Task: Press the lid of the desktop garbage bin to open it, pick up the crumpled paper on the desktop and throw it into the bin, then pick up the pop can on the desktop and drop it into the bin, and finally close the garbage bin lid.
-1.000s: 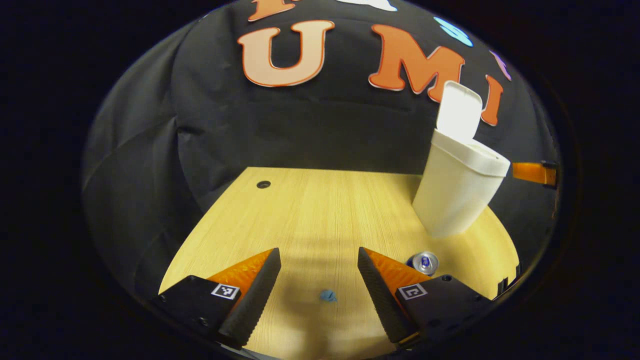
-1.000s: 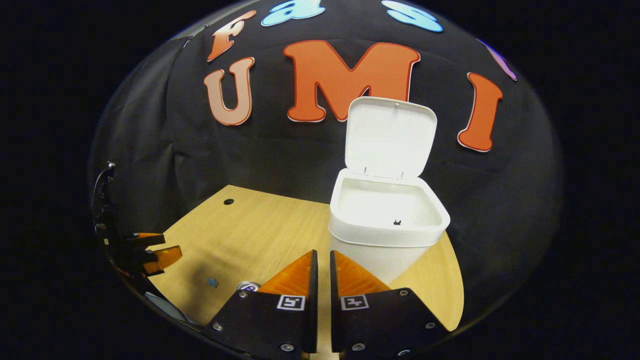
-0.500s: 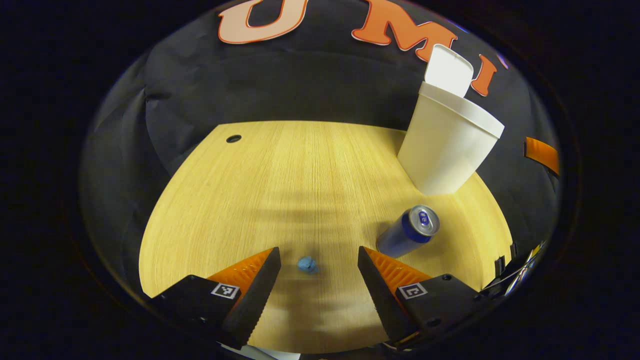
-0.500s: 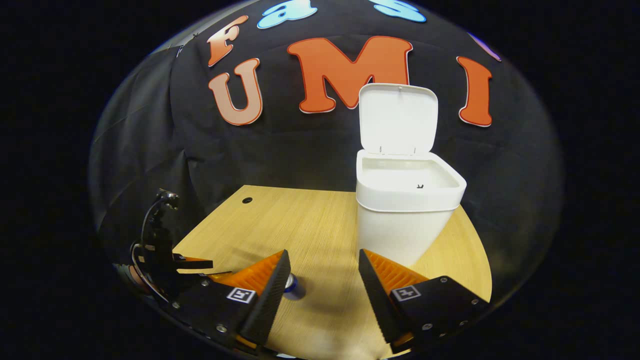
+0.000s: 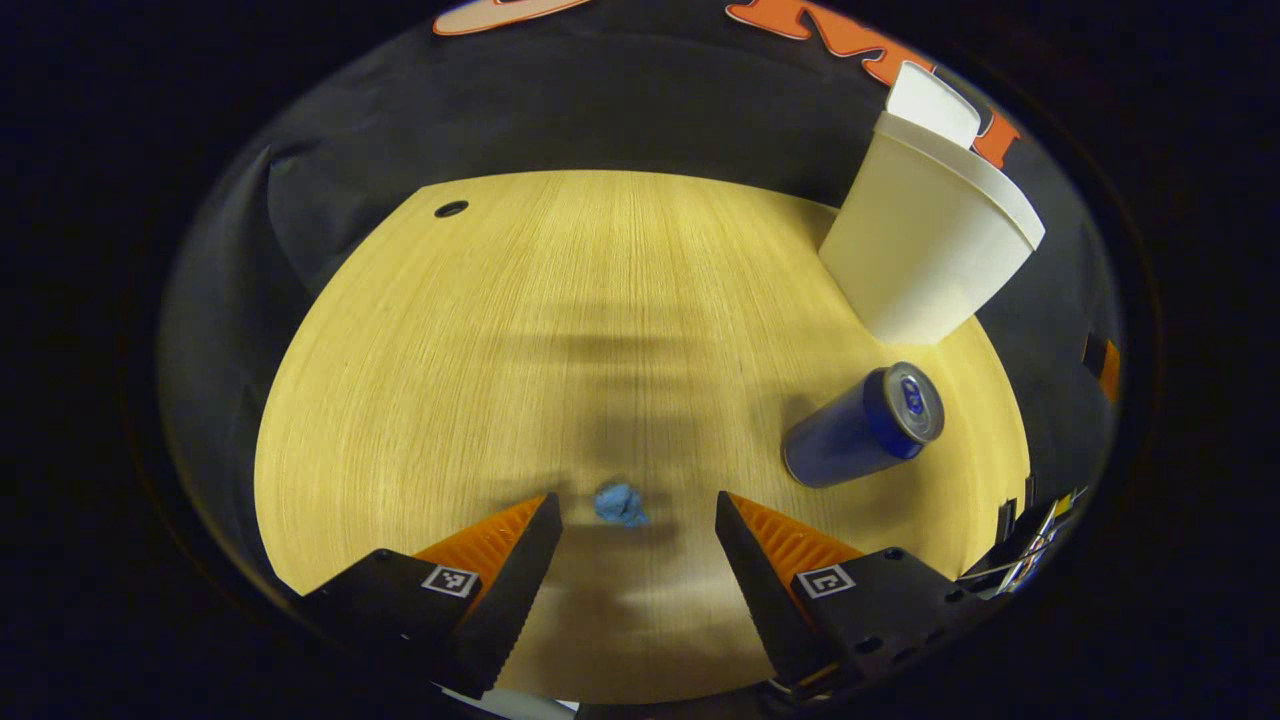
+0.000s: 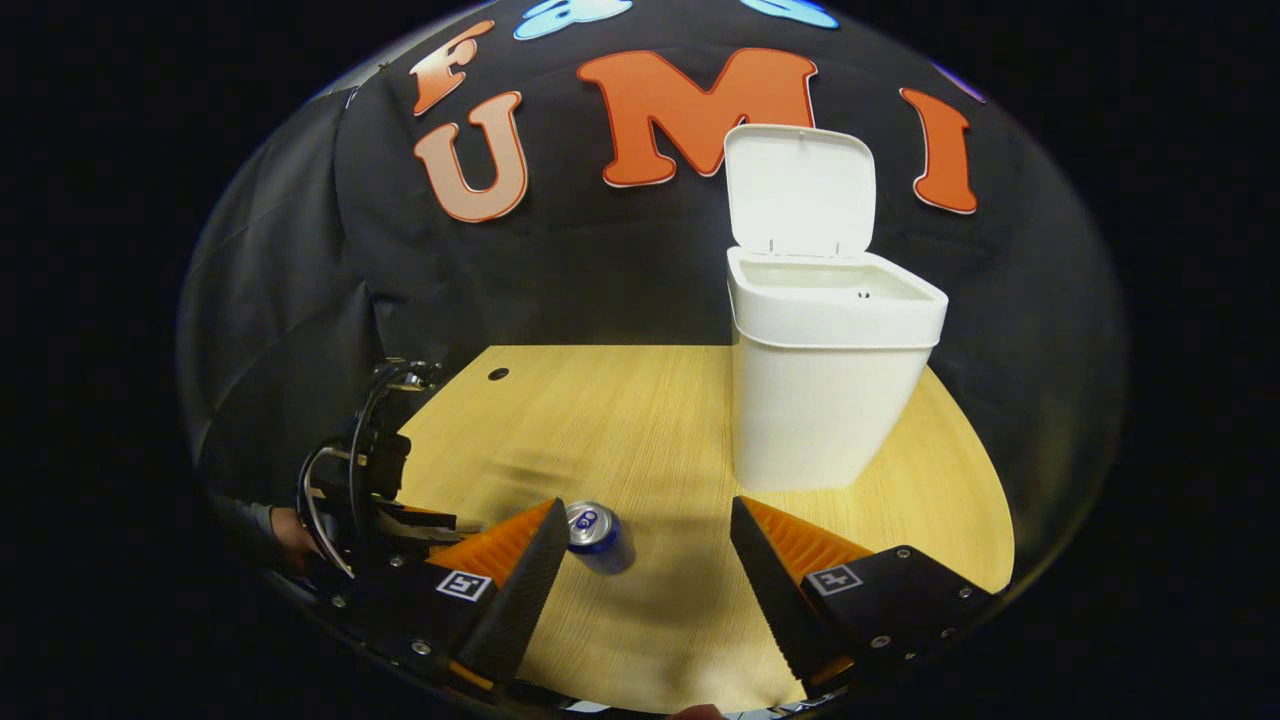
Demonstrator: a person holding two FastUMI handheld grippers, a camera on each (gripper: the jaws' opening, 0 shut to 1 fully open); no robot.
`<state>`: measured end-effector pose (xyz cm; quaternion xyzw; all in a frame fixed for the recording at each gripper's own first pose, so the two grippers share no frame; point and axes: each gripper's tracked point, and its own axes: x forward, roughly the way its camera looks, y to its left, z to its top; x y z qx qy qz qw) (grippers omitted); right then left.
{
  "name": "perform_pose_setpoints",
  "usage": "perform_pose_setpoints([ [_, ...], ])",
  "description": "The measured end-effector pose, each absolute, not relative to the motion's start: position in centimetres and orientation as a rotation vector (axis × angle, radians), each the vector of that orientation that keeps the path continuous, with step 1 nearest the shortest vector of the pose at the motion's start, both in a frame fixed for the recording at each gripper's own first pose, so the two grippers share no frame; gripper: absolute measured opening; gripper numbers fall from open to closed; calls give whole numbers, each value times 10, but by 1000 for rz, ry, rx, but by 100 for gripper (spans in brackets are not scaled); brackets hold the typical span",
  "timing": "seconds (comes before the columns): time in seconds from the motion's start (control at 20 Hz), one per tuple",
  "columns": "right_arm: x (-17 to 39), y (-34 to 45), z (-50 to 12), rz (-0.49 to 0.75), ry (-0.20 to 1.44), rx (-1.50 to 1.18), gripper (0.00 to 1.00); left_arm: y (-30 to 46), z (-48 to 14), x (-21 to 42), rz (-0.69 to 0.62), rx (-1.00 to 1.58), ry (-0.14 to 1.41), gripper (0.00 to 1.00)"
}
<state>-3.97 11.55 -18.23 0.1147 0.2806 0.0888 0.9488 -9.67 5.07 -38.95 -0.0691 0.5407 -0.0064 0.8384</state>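
Bin [image 6: 825, 400] lid stands open; left tool [image 5: 635, 520], spread, has been lowered over paper [image 5: 620, 503], can [image 5: 865, 427] nearer bin; right tool [image 6: 645, 560] now spread.

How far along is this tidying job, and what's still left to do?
The bin already stands with its lid up. The left gripper is open around the small blue crumpled paper, which lies on the table. The can stands untouched; the right gripper is open near it. Both drops and closing the lid remain.
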Motion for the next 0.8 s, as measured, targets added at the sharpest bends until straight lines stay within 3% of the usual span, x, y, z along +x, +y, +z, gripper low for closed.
perform_pose_setpoints([
  [0.3, -50, 134, -215, 162, 646, 263, 99, 56, -418, -97, -20, -119, 1248, 99],
  [0.4, -51, 140, -222, 161, 662, 259, 98, 56, -423, -97, -20, -123, 1267, 95],
  [0.45, -51, 144, -226, 163, 672, 259, 98, 56, -425, -97, -17, -126, 1281, 83],
  [0.5, -51, 149, -230, 168, 682, 256, 98, 55, -430, -100, -17, -137, 1298, 77],
  [0.55, -50, 152, -234, 169, 694, 249, 98, 57, -432, -100, -13, -135, 1304, 64],
  [0.6, -51, 156, -235, 173, 703, 246, 98, 60, -431, -97, -7, -121, 1303, 58],
  [0.65, -52, 160, -236, 173, 710, 243, 100, 62, -432, -93, -11, -116, 1304, 40],
  [0.7, -51, 164, -239, 177, 716, 243, 98, 61, -430, -88, -27, -113, 1303, 30],
  [0.75, -50, 168, -240, 178, 719, 243, 98, 64, -424, -81, -37, -98, 1298, 30],
  [0.8, -49, 174, -243, 185, 728, 248, 98, 72, -415, -71, -16, -85, 1276, 13],
])
